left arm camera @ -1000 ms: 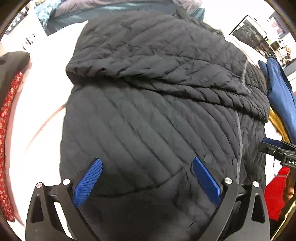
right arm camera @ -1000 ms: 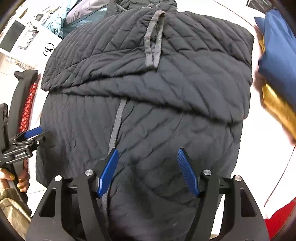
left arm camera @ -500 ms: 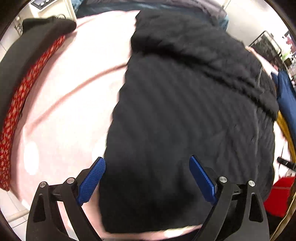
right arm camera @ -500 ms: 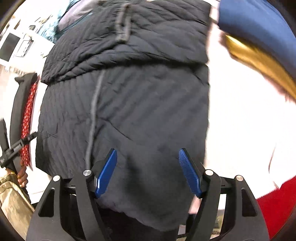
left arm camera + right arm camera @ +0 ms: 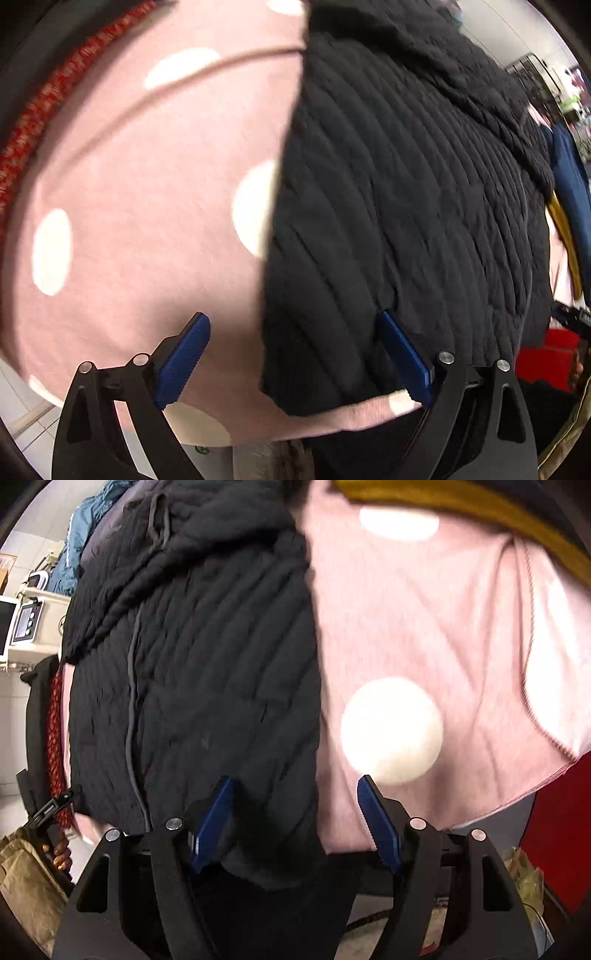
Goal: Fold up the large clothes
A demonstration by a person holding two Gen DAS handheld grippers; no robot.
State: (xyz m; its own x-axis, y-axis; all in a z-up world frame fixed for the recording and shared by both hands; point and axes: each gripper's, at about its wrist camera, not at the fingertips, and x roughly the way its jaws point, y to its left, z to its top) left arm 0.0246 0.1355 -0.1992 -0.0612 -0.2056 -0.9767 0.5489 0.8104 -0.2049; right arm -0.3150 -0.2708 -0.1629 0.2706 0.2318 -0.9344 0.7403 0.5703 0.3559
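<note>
A black quilted jacket [image 5: 406, 206] lies on a pink cloth with white dots [image 5: 147, 206]; its top is folded down over the body. My left gripper [image 5: 291, 354] is open and empty, low over the jacket's near left corner, straddling its left edge. In the right wrist view the jacket [image 5: 207, 672] fills the left half, with a grey zip line running down it. My right gripper [image 5: 295, 816] is open and empty, straddling the jacket's near right corner, which hangs over the table's front edge. The other gripper [image 5: 51, 805] shows at far left.
A black and red patterned garment [image 5: 48, 88] lies along the cloth's left side. Blue and yellow folded clothes [image 5: 569, 206] lie right of the jacket, also in the right wrist view [image 5: 461, 502]. A red object [image 5: 561, 830] sits below at right. White appliances [image 5: 26, 620] stand at far left.
Both grippers have spread apart and lowered: the left moved to the jacket's near left corner, the right to its near right corner. Both stayed open. The jacket has not moved.
</note>
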